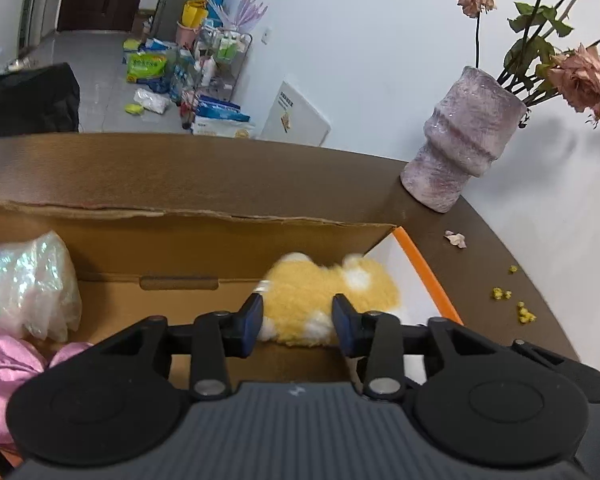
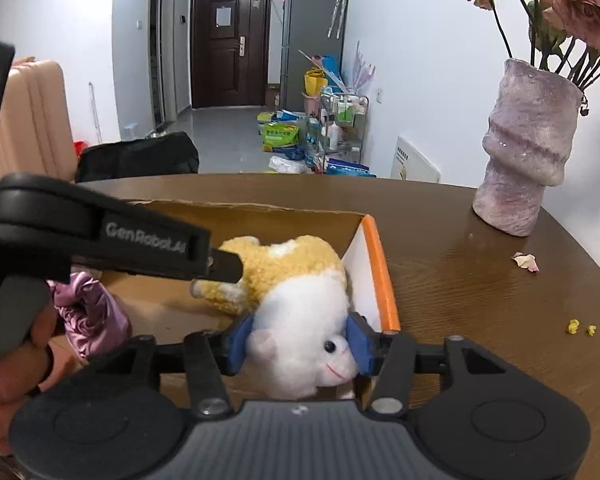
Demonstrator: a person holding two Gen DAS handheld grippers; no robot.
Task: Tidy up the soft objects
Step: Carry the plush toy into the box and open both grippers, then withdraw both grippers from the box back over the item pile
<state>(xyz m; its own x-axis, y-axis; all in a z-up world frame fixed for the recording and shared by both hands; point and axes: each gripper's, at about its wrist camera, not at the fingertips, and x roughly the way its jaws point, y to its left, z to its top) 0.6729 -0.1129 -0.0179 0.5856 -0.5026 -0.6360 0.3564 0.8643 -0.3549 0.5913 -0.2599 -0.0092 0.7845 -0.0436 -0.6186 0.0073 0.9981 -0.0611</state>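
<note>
A yellow and white plush toy (image 1: 320,296) lies at the right end of an open cardboard box (image 1: 180,240), blurred in the left wrist view. My left gripper (image 1: 298,316) has its blue pads against the toy's yellow body. In the right wrist view one of its fingers (image 2: 224,267) reaches over that body from the left. My right gripper (image 2: 300,344) is shut on the plush toy's (image 2: 300,320) white head, a pad on each side. A pink satin cloth (image 1: 4,364) and a shiny iridescent bundle (image 1: 28,284) lie at the box's left end.
The box (image 2: 260,212) stands on a brown wooden table (image 2: 480,300) and has an orange strip (image 2: 384,280) along its right wall. A purple vase (image 2: 528,152) with pink roses stands at the back right. A petal (image 2: 526,261) and yellow crumbs (image 2: 572,326) dot the table. A hand (image 2: 4,380) grips the left tool.
</note>
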